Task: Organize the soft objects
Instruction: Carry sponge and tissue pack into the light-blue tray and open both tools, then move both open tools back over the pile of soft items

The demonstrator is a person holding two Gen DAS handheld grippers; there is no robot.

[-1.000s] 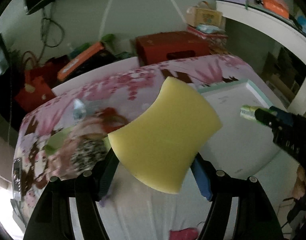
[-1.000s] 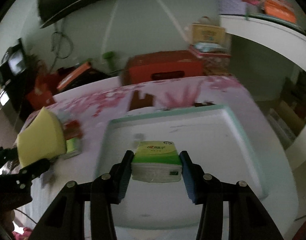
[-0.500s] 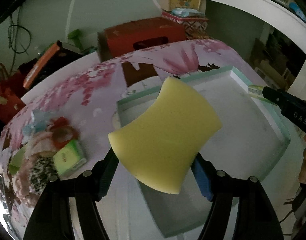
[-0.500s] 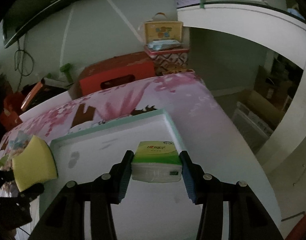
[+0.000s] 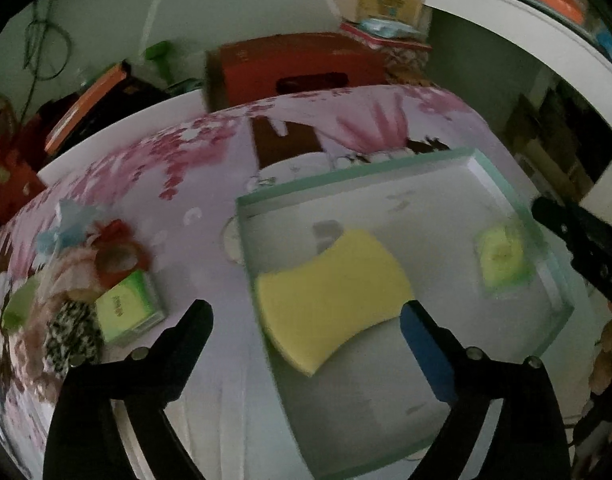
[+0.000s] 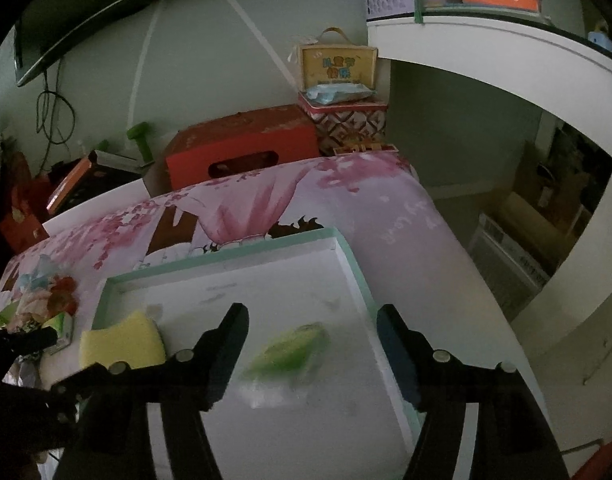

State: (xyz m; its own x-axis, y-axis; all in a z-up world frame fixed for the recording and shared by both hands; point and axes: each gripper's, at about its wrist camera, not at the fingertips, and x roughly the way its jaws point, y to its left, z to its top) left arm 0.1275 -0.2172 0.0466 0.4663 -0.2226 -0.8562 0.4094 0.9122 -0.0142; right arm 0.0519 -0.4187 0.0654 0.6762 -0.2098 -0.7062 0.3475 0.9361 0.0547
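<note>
Two tongs: left gripper (image 5: 306, 320) and right gripper (image 6: 312, 322) both spread wide, holding nothing.
Sponge (image 5: 332, 298): may bounce off tray (image 5: 354, 178) (looks mid-fall).
Tissue pack (image 6: 290, 350): blurry, may tumble.

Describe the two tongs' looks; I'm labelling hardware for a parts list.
Both the left tongs and the right tongs are matte black plastic with angular tapering fingers. Each has a blue pad lining one finger's inner face and small round silver screws on the finger bases. No cables or sleeves show.
</note>
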